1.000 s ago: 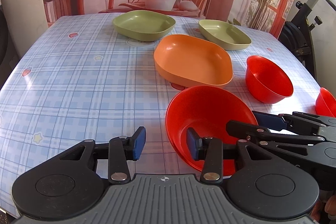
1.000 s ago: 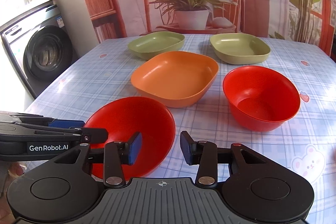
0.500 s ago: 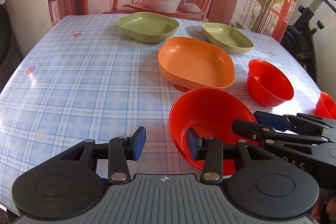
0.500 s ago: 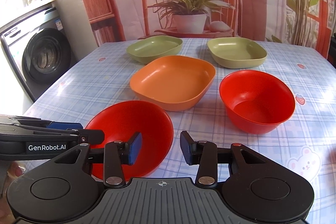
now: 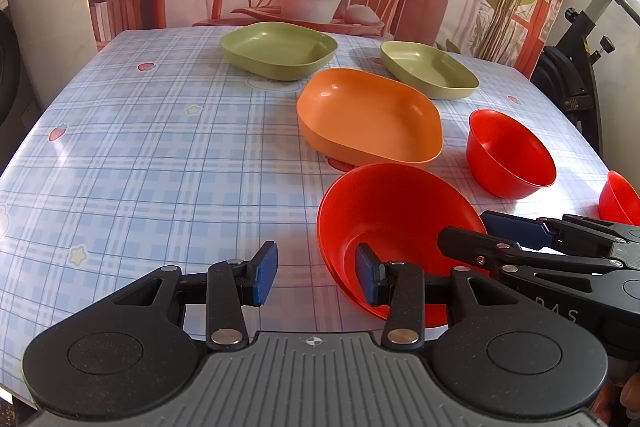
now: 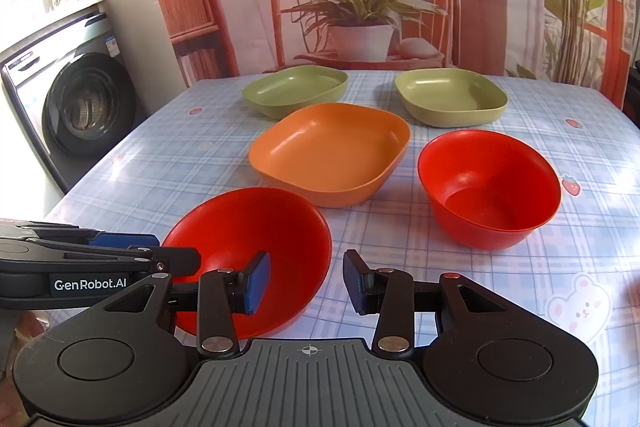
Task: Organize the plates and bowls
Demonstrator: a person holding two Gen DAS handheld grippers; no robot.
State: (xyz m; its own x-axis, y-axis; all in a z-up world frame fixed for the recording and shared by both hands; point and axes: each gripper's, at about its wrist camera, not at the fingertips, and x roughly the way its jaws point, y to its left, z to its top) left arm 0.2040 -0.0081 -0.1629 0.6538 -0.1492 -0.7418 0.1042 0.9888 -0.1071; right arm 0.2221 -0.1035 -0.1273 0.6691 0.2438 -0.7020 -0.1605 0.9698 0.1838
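Checked tablecloth (image 5: 160, 155) under both grippers, left gripper (image 5: 316, 273) and right gripper (image 6: 306, 283), spread wide, empty.

Bright daylight flooded both sharp views; glare washed the table (image 5: 120, 155) at left, and fisheye bending curved the edges.

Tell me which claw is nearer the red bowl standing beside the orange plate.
Right. The right claw is just short of that red bowl, slightly to its left; the left claw sits farther left, beyond the nearest bowl.

Nearest red bowl (image 6: 256, 227) sits apparently tilted, before orange plate (image 6: 332, 151), beside upright red bowl (image 6: 490, 183).
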